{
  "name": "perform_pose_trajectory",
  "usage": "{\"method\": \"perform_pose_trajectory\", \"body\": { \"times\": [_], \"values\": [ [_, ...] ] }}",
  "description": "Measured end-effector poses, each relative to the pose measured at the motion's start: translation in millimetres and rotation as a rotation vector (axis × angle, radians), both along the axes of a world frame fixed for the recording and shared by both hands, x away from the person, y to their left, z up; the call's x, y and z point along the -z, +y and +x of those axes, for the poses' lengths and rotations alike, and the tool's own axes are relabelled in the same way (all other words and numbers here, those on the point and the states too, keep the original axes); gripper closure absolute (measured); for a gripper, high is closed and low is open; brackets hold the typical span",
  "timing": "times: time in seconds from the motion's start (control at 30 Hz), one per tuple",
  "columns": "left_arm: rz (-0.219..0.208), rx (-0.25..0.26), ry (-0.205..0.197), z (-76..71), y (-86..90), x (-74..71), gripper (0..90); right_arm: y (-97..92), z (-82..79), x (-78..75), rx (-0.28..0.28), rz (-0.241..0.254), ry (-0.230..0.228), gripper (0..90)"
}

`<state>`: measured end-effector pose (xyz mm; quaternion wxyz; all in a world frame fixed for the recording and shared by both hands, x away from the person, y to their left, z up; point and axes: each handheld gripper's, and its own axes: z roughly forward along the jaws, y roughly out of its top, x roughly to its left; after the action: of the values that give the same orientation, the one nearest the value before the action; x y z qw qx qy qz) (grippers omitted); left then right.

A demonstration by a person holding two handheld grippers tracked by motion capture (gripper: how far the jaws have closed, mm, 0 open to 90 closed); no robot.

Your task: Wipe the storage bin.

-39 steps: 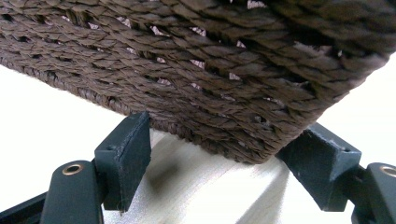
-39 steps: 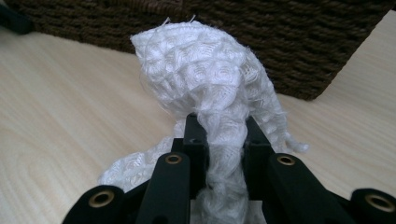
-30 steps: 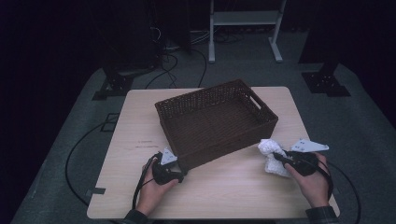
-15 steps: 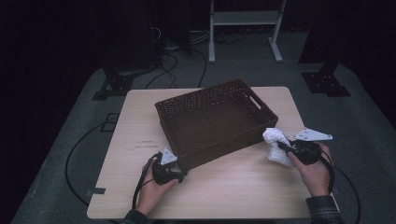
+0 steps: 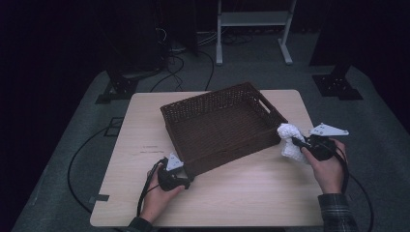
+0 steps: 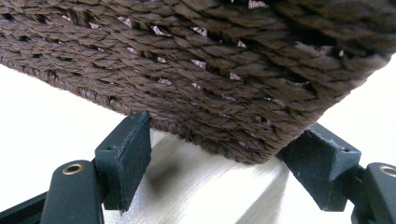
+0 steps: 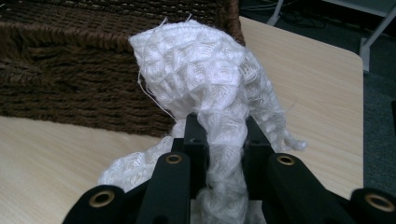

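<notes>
Down at the near left of the table, the left tool sits low on the wood, held by the person's left hand, with a black cable looping off its back toward the table edge. Its jaws stand apart around the near corner of the brown woven basket; in the left gripper view the corner of the basket fills the gap between the two black pads, and both pads look to be touching the weave, though whether they press on it is hard to tell.

Further right, the basket lies at an angle across the middle of the table, its long sides running from near left to far right, with a handle slot in the far right end wall.

Just beside the basket's right end, the right tool is clamped on a crumpled white knitted cloth, held by the right hand. In the right gripper view the cloth bunches up above the narrow jaws, in front of the basket's wall, with a tail hanging down toward the table.
</notes>
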<state>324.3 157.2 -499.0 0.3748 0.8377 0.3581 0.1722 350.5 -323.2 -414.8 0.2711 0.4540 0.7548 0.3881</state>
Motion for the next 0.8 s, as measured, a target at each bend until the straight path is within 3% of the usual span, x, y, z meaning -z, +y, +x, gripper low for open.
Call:
{"method": "perform_pose_trajectory", "body": {
  "times": [0.4, 0.8],
  "values": [
    [-0.002, -0.001, -0.001, -0.1, 0.2, 0.0, 25.8, 1.9, 27.3, 15.7, 0.027, 0.008, 0.069, 76.4],
    [-0.003, 0.001, -0.003, -0.3, 0.4, 0.0, 27.0, 7.9, 38.7, 34.9, 0.023, -0.006, 0.131, 76.4]
  ]
}}
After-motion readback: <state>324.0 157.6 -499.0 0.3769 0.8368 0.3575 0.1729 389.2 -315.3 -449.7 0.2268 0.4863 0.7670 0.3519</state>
